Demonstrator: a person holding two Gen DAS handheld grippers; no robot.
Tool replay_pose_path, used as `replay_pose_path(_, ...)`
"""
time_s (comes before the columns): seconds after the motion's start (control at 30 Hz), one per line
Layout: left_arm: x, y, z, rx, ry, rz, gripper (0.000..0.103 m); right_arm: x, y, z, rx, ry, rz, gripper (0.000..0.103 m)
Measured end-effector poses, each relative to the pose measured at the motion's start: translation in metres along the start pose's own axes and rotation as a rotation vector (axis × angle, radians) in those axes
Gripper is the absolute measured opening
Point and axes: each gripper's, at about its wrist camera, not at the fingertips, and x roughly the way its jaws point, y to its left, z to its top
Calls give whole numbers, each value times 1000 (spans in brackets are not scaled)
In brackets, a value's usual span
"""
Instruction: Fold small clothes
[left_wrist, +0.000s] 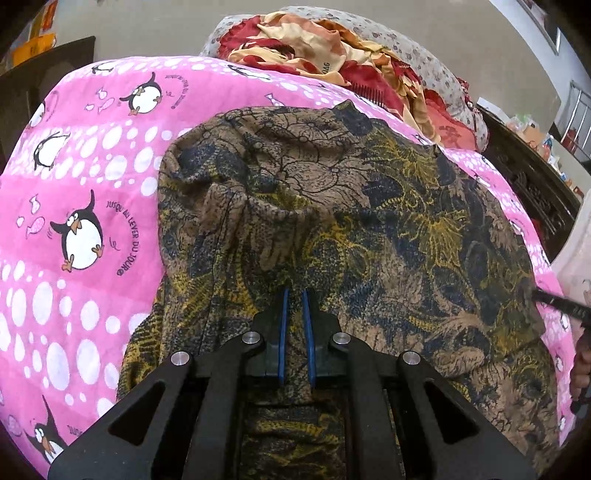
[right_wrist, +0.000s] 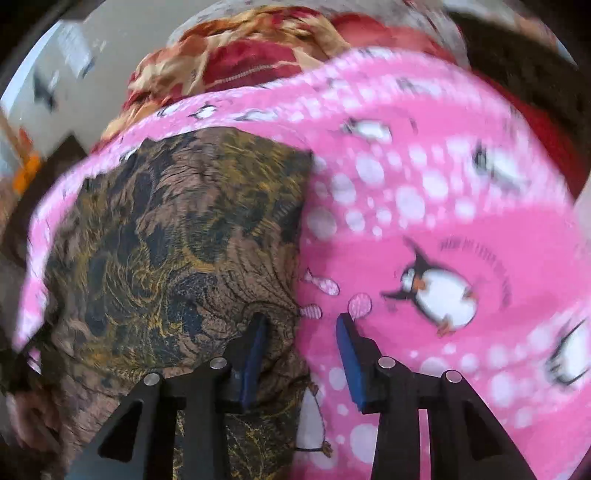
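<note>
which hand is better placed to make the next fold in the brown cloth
Left, probably. The left gripper is already shut on the brown cloth, while the right gripper is open at its edge, holding nothing.

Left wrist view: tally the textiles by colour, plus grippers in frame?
Brown patterned garment: 1
Pink penguin sheet: 1
Red and cream floral cloth: 1
Grey dotted cloth: 1
Left gripper, shut on the garment: 1
Right gripper, only partly in view at the right edge: 1
Total: 6
</note>
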Motion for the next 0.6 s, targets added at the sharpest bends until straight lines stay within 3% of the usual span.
replay_pose_path(0.07, 1, 2, 1, -15, -2, -9, 7, -15, 17, 11, -26, -58, -12, 36)
replay_pose_path(0.17, 1, 6, 1, -35, -2, -28, 7, -32, 35, 33, -12, -153, 85, 36)
replay_pose_path(0.3, 2, 11, 2, -62, 1, -57, 7, 10, 62, 56, -71, -97, 176, 36)
replay_pose_path(0.37, 2, 8, 2, -52, 2, -46, 7, 41, 51, 59, -61, -24, 150, 35)
replay_pose_path(0.47, 3, 5, 3, -37, 2, -29, 7, 52, 28, 45, 7, -53, 222, 36)
replay_pose_path(0.6, 3, 4, 3, -42, 2, -34, 7, 50, 32, 42, -10, -74, 210, 37)
